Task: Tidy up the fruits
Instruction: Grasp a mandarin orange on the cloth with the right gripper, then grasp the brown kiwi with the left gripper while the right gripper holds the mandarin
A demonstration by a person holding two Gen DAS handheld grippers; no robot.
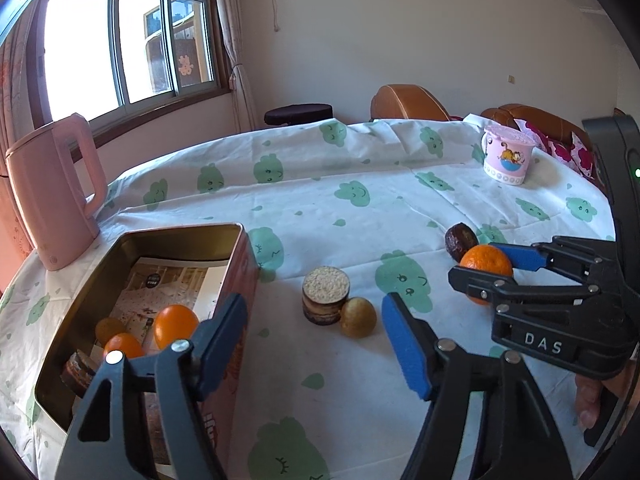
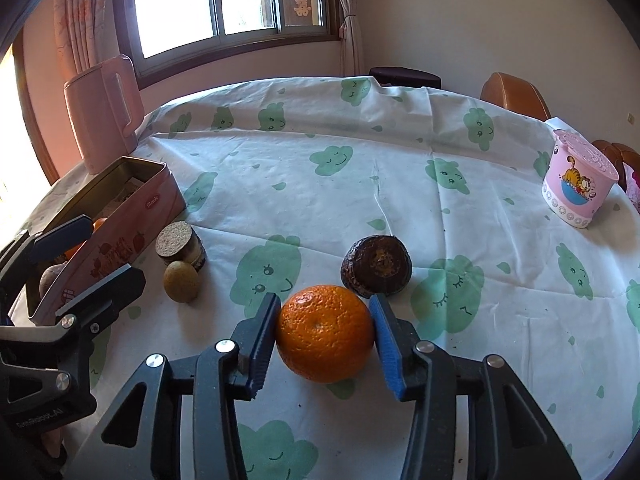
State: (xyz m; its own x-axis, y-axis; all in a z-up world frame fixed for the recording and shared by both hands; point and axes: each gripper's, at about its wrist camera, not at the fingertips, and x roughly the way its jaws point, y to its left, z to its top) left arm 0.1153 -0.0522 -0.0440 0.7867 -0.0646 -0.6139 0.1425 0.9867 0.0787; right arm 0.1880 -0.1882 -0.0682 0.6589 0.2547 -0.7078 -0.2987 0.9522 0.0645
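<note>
**Right claw closes on the orange; tin waits to the left**

Nearest in the right wrist view, the right gripper [image 2: 325, 334] has its blue pads pressed on either side of the orange [image 2: 325, 334], which sits on the tablecloth [image 2: 400, 168]. Taking the orange as the landmark: the dark fruit [image 2: 376, 266] lies just behind it, nearly touching. The green fruit [image 2: 182, 281] and the cork-lidded jar [image 2: 180, 246] sit to its left, touching each other. Further left stands the open tin [image 1: 120, 248], with oranges already inside. The left gripper [image 1: 314, 344] hangs beside the tin's near corner, jaws apart, holding nothing.

The orange looks firm, fairly light, with a pebbled rind that should grip well. A hold across its widest part, as now, seems best; squeezing too hard could bruise it, and being round it may roll if released early.

Far right behind the orange stands a pink cup [image 2: 578, 184].
</note>
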